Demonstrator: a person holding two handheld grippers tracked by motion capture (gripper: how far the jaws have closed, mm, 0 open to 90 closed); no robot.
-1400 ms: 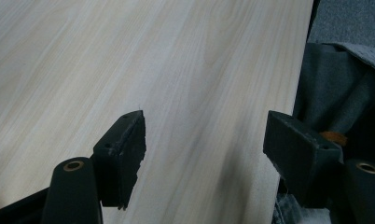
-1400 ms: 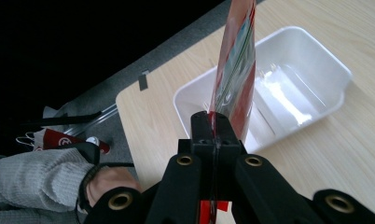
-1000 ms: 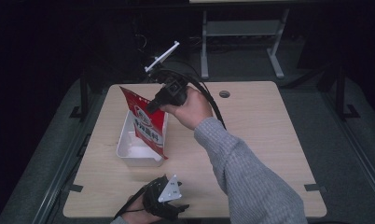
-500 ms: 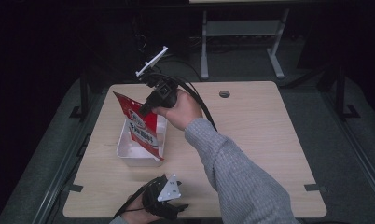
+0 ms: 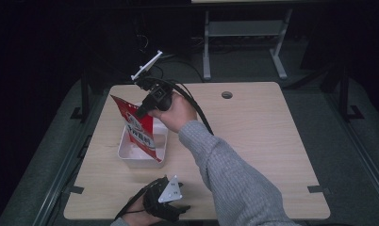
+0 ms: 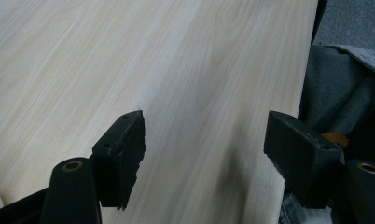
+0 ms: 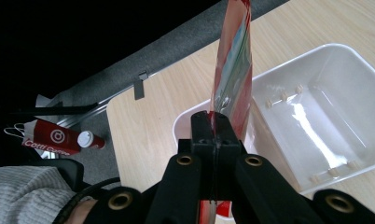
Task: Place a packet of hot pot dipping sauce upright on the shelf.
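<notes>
Where the wooden table (image 5: 253, 136) carries its load toward the left side, a white plastic tray (image 5: 143, 150) sits with a red snack pouch (image 5: 139, 127) held above it.

Right gripper (image 5: 143, 112): raised over the tray in the person's right hand (image 5: 176, 113), grey knit sleeve (image 5: 225, 174) behind it. In the right gripper view its jaws are pressed together on an edge of the pouch (image 7: 232, 79), the foil rising edge-on from between them. From the high view the pouch hangs tilted, lower end inside the tray; whether it touches the tray floor cannot be told. A black cable (image 5: 197, 108) loops from the gripper across the table.

Tray interior (image 7: 316, 116): bare white, small ribs along its walls.

Left gripper (image 5: 161, 202): resting at the near table edge, grey three-cornered plate (image 5: 171, 190) on top, well apart from the tray. In the left gripper view its jaws are spread wide with only bare tabletop (image 6: 199, 93) between them.

Floor, right gripper view: a red paper bag (image 7: 50, 137) beside a red bottle with a white cap (image 7: 90, 140).
</notes>
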